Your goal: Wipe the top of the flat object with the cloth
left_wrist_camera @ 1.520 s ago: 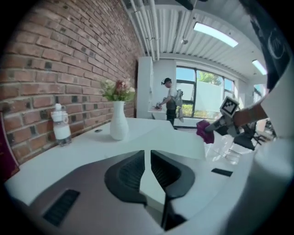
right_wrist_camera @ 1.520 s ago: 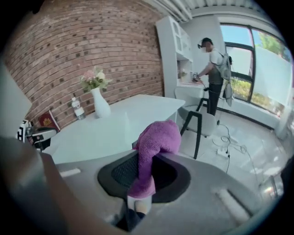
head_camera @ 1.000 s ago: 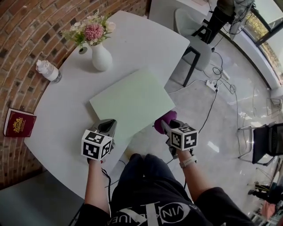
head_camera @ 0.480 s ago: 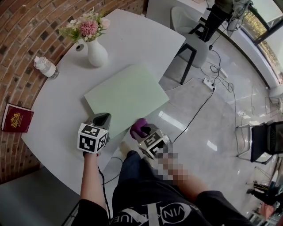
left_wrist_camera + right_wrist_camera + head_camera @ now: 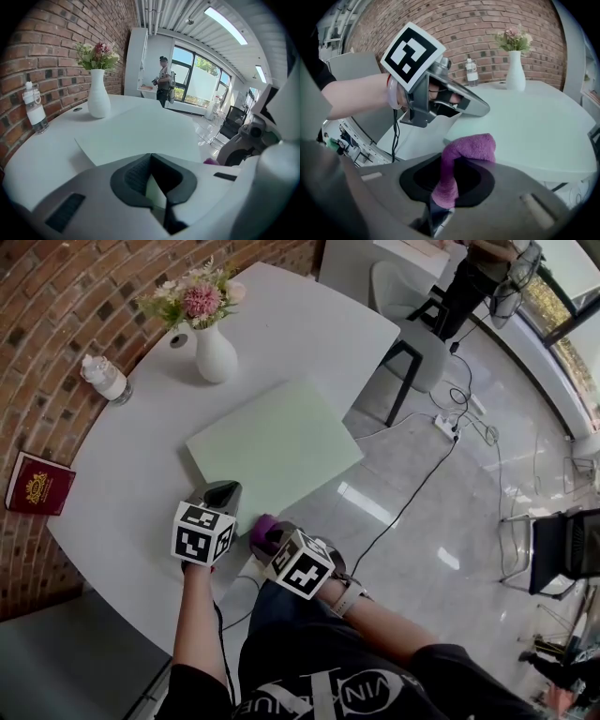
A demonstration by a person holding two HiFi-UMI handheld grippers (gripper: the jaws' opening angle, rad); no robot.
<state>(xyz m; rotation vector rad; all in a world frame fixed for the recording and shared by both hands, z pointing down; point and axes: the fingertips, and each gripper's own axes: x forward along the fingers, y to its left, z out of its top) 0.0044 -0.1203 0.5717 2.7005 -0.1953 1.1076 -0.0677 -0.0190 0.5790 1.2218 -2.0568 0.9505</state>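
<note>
A pale green flat board lies on the white round table, its near corner reaching over the table's edge. My right gripper is shut on a purple cloth, held just off the board's near corner. In the right gripper view the cloth sticks up from between the jaws, with the board just beyond it. My left gripper is shut with nothing between its jaws, its tip at the board's near-left edge. Whether it touches the board I cannot tell. Ahead of the left gripper the board stretches away.
A white vase of flowers stands behind the board, a plastic bottle to its left by the brick wall. A red book lies at the table's left edge. A grey chair and floor cables are to the right.
My right gripper has swung left with the purple cloth, from out over the floor to beside the left gripper at the board's near corner. The left gripper has hardly moved.
</note>
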